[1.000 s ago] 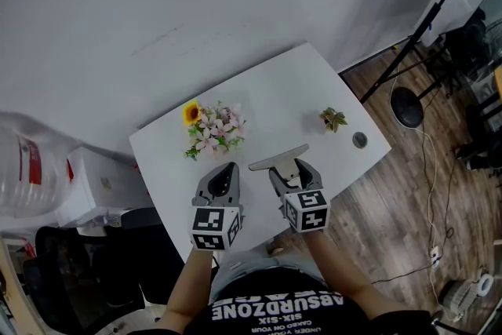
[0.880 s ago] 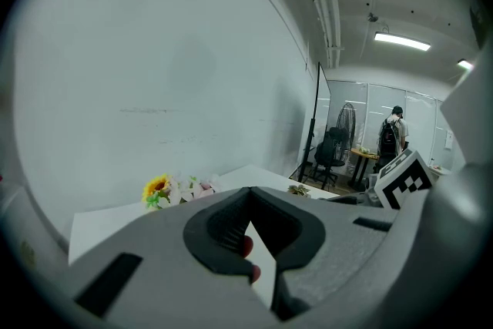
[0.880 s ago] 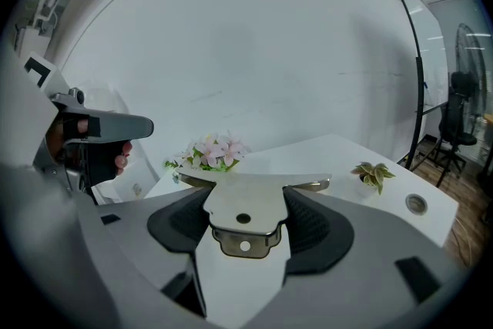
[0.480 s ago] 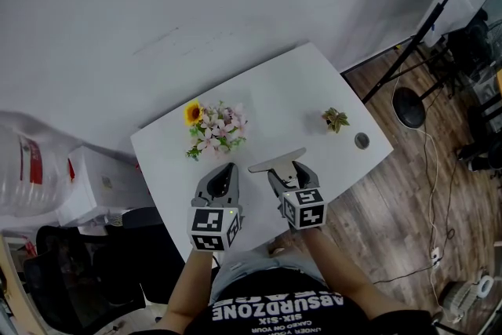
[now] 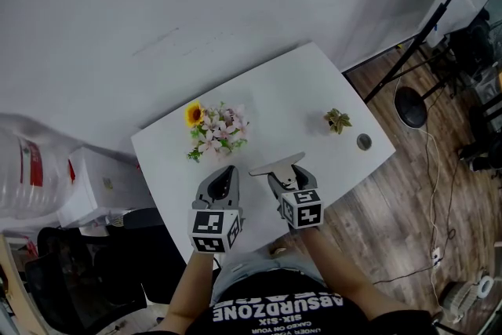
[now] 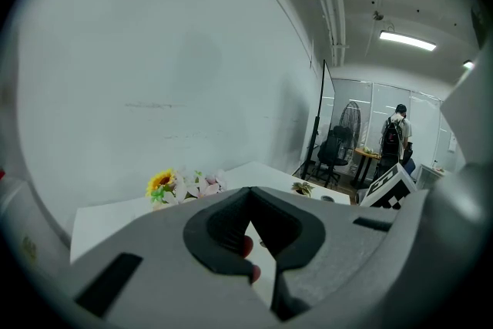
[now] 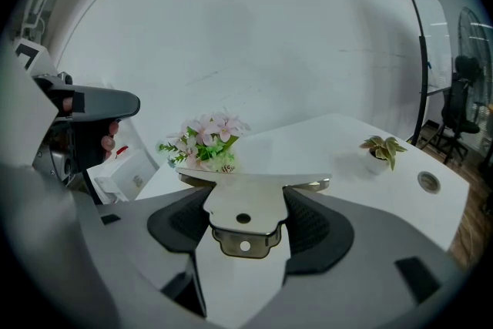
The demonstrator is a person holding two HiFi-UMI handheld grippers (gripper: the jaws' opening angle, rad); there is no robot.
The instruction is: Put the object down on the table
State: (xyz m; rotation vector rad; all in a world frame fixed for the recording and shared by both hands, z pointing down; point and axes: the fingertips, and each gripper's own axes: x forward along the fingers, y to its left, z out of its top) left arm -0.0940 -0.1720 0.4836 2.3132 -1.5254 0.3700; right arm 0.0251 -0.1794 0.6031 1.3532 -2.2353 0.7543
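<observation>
**Right claw (image 7: 245,221), clamped.** The two jaws grip the narrow tab of a flat T-shaped metal plate (image 7: 245,200). The plate's wide crossbar points away from the claw, towards the upper middle of the right gripper view. In the head view the plate lies at the frame's centre, above the near part of the white worktop (image 5: 290,94). How high it is held cannot be judged.

**Left claw (image 5: 225,173), jaws together at the tips, nothing between them.** It hangs just to the left of the right claw and takes no part in the hold.

**Surroundings.** An artificial flower bunch (image 5: 216,129) stands beyond the crossbar, towards the upper left. A small potted plant (image 5: 338,121) and a round grommet (image 5: 362,141) sit well apart, to the right.

**Hazards, as judged:**
- If the jaws open while the plate is clear of the surface, the heavier crossbar end would probably drop first. The plate could then clatter or skid.
- The hold is close to the worktop's lower edge in the head view, so a skid towards the person could carry the plate off it.
- If the claw is pushed too far forward while lowering, the crossbar could run into the flowers.
- A tilted descent would land one corner first and might scratch the surface.
</observation>
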